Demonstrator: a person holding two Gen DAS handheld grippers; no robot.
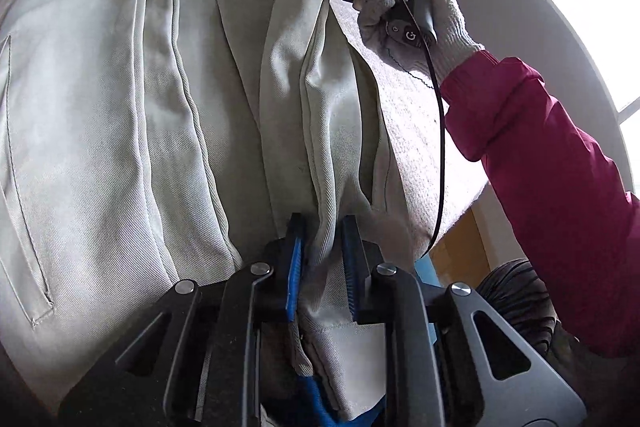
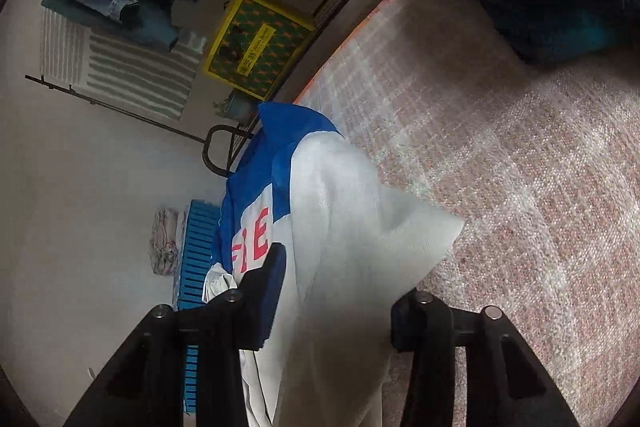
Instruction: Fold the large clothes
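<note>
Pinkish woven tabletop is bearing the white-and-blue garment, left gripper clamping a fold, right gripper straddling cloth, grip unclear, risking a slip.

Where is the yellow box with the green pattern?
In the right wrist view, the yellow box sits upper left, leaning by a black rack rail, right of the striped cloth and above the jacket's blue collar.
</note>
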